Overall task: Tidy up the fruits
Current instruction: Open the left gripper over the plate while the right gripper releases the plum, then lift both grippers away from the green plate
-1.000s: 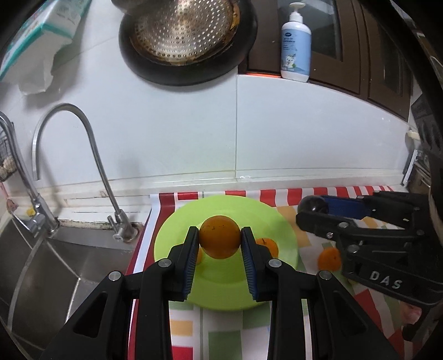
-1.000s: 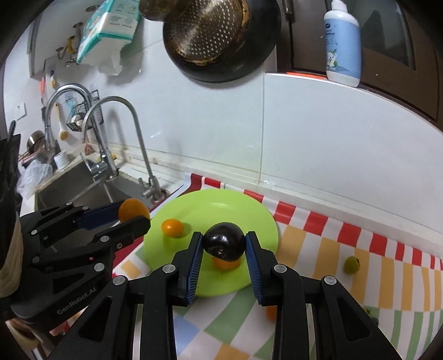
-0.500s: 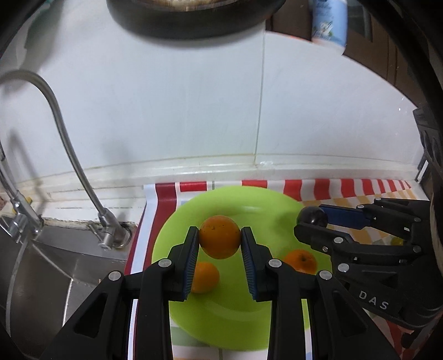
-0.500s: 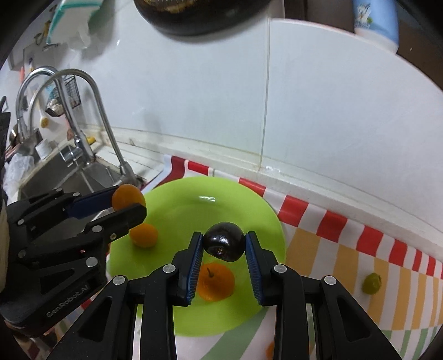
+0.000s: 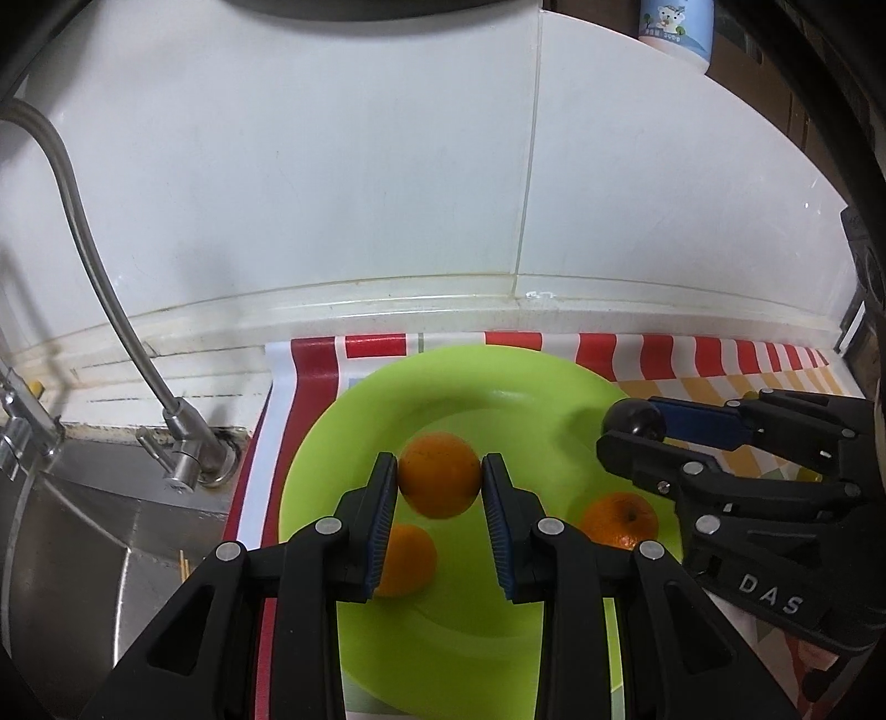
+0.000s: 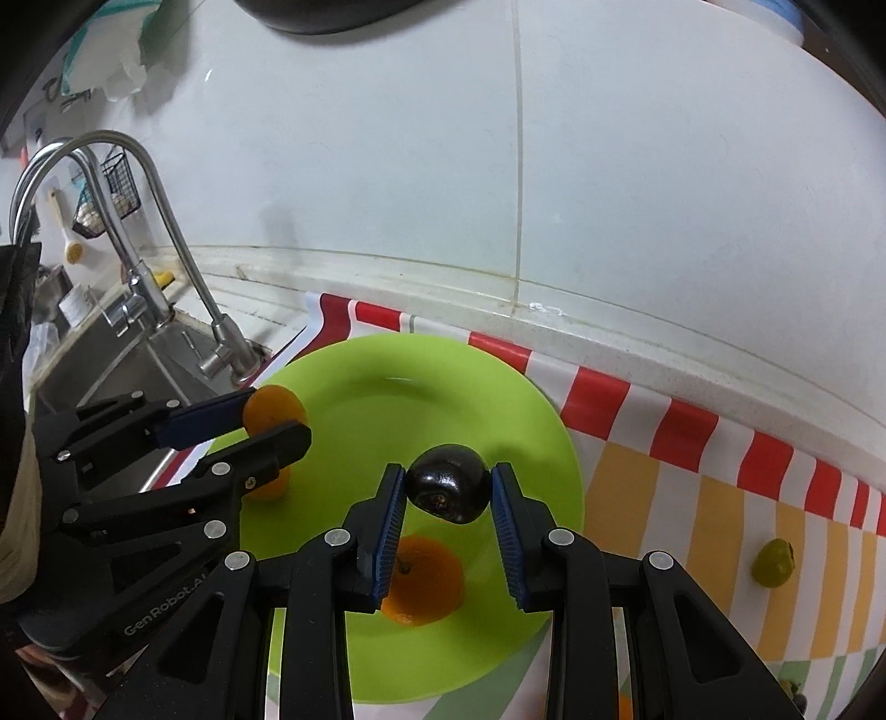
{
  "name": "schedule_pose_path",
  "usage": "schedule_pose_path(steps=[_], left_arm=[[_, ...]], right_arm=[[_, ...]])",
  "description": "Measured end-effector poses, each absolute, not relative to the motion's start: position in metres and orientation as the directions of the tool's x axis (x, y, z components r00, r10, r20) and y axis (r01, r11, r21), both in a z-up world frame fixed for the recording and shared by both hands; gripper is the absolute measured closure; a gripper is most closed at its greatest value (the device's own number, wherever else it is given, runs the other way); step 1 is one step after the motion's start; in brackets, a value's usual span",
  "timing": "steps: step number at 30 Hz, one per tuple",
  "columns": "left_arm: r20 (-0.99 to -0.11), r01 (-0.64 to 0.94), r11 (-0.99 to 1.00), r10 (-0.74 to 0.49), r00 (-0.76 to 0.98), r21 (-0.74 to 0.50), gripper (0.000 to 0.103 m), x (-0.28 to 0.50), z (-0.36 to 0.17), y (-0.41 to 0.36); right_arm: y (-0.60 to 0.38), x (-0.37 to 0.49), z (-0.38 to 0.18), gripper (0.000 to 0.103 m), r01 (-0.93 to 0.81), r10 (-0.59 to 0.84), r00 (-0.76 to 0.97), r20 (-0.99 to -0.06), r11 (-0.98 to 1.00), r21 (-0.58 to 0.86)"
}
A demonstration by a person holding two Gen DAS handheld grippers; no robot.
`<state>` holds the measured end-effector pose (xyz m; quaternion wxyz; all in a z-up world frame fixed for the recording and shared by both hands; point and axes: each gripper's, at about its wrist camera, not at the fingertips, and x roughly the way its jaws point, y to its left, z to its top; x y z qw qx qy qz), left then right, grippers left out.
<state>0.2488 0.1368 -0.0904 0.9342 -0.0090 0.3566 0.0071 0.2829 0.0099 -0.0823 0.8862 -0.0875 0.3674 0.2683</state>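
A lime green plate [image 5: 498, 387] [image 6: 354, 387] lies on the striped cloth by the sink. My left gripper [image 5: 440, 476] is shut on an orange [image 5: 439, 474] just above the plate's middle. Over the plate's right side my right gripper [image 6: 447, 484] is shut on a dark plum [image 6: 448, 483]. Two more oranges rest on the plate: one [image 5: 407, 559] under my left fingers, another [image 5: 619, 520] [image 6: 423, 579] near the right side. In the left wrist view the right gripper [image 5: 637, 429] comes in from the right with the plum [image 5: 634, 418].
A steel faucet [image 5: 183, 443] and sink [image 5: 66, 554] sit left of the plate. White tiled wall rises right behind it. A small green fruit [image 6: 772, 562] lies on the striped cloth [image 6: 692, 498] to the right. A bottle [image 5: 675, 27] stands on the ledge above.
Both grippers have moved forward and down over the plate with their fruits still gripped. The plate and its two oranges now look larger and nearer.
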Motion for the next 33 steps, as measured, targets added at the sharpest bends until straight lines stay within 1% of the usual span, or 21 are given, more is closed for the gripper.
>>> schedule_pose_path(steps=[2,3,4,14,21,23,25,29,33], left_arm=[[-0.657,-0.02,1.0,0.013,0.754,-0.003,0.07,0.245,-0.087,0.135],[-0.653,-0.019,1.0,0.014,0.757,-0.001,0.066,0.243,-0.085,0.134],[-0.652,-0.022,1.0,0.018,0.758,0.002,0.066,0.242,-0.084,0.134],[-0.611,-0.044,0.999,0.038,0.791,0.005,0.066,0.206,-0.056,0.121],[-0.571,-0.031,0.999,0.017,0.821,-0.014,0.065,0.176,-0.034,0.107],[-0.557,-0.028,1.0,0.017,0.83,-0.011,0.063,0.17,-0.031,0.102],[-0.543,-0.022,1.0,0.015,0.839,-0.006,0.058,0.161,-0.026,0.095],[-0.525,-0.007,1.0,0.003,0.851,-0.005,0.057,0.147,-0.02,0.084],[-0.513,0.001,1.0,-0.012,0.858,-0.022,0.048,0.132,-0.013,0.076]], right_arm=[[0.007,0.282,-0.081,0.07,-0.532,0.411,0.592,-0.693,0.845,0.046],[0.006,0.281,-0.08,0.07,-0.531,0.412,0.597,-0.689,0.846,0.047],[0.004,0.279,-0.078,0.07,-0.53,0.413,0.603,-0.683,0.847,0.044],[-0.02,0.246,-0.052,0.07,-0.518,0.435,0.654,-0.619,0.854,0.052],[-0.039,0.217,-0.034,0.07,-0.51,0.444,0.691,-0.571,0.859,0.051],[-0.046,0.207,-0.03,0.07,-0.508,0.446,0.701,-0.557,0.86,0.049],[-0.052,0.199,-0.025,0.07,-0.504,0.443,0.709,-0.548,0.862,0.045],[-0.065,0.183,-0.017,0.07,-0.492,0.433,0.731,-0.527,0.87,0.032],[-0.08,0.17,-0.009,0.07,-0.472,0.419,0.756,-0.503,0.881,0.026]])
